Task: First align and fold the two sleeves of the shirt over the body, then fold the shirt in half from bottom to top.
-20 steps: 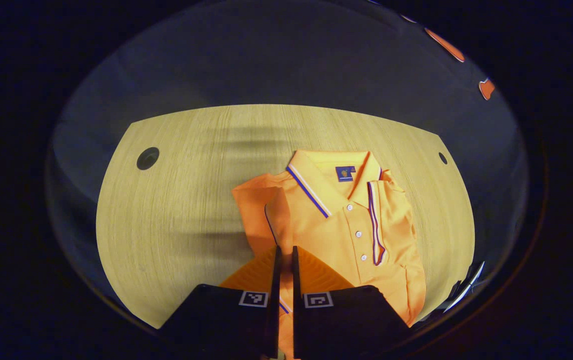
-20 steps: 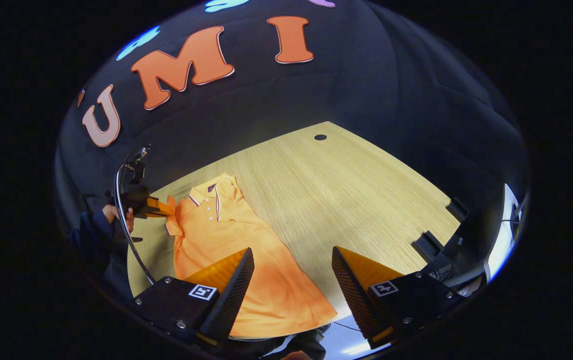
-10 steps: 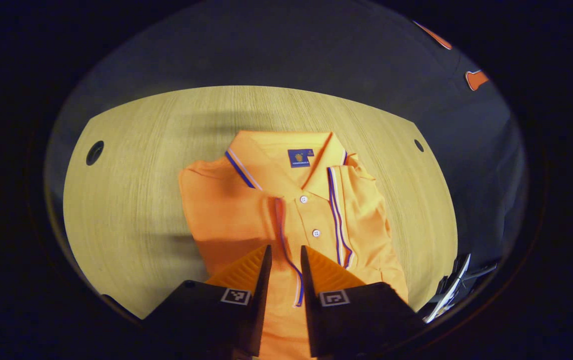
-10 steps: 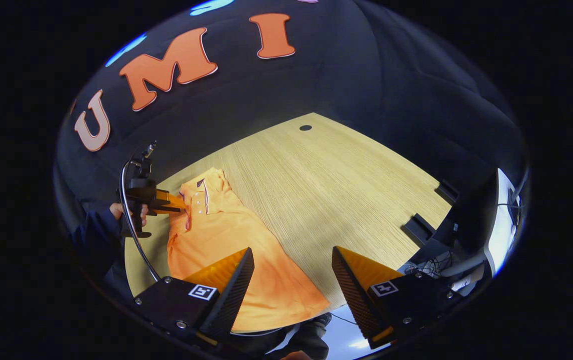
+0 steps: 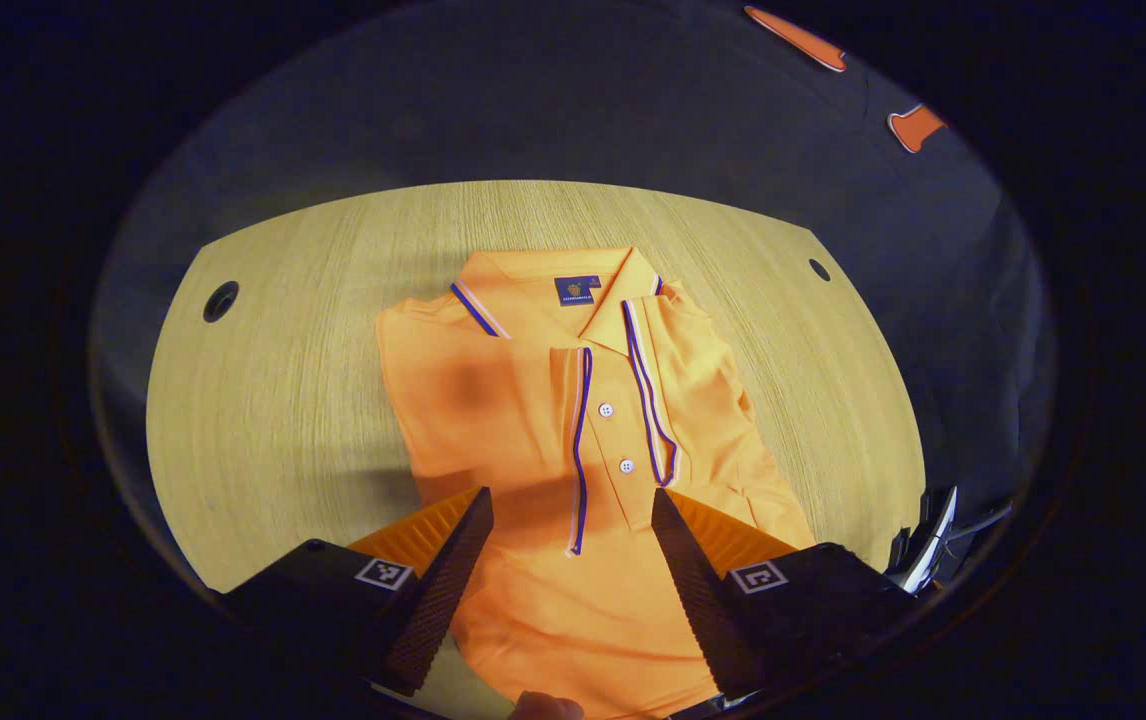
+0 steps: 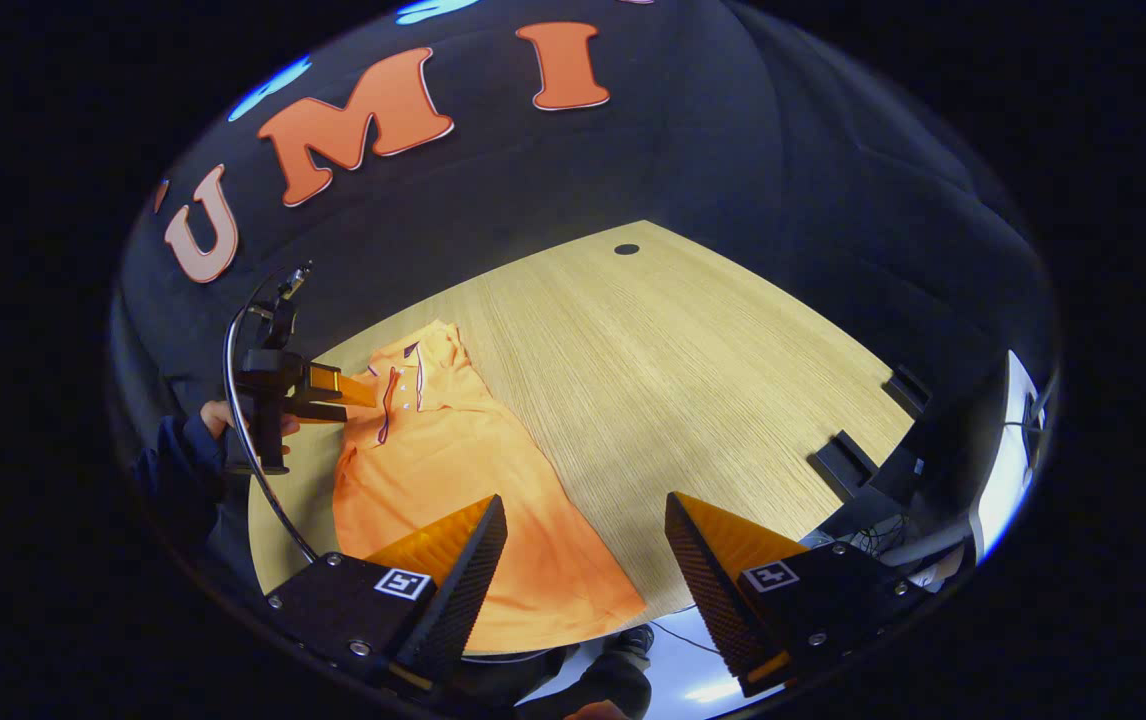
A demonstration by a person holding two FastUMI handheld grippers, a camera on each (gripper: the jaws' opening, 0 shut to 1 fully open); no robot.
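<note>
An orange polo shirt (image 5: 533, 400) lies face up on the wooden table (image 5: 283, 400), collar at the far end. Both sleeves are folded in over the chest; their striped cuffs (image 5: 578, 450) run beside the button placket. My left gripper (image 5: 569, 495) hovers open above the shirt's middle, holding nothing. In the right gripper view the shirt (image 6: 443, 480) stretches toward me, and my right gripper (image 6: 586, 500) stands open over its hem and the table's near edge. Farther off, a hand (image 6: 218, 420) holds the left gripper (image 6: 361, 402) by the collar end.
Round holes are set into the table (image 6: 683, 380): two show in the left gripper view (image 5: 221, 300) (image 5: 819, 269) and one in the right gripper view (image 6: 626, 248). Black brackets (image 6: 858, 460) and cables sit off the table's right side. Bare wood lies right of the shirt.
My left gripper went from shut on the sleeve cuff to open and pulled back; the sleeve now lies flat across the chest. The right gripper stayed open, hardly moving.
</note>
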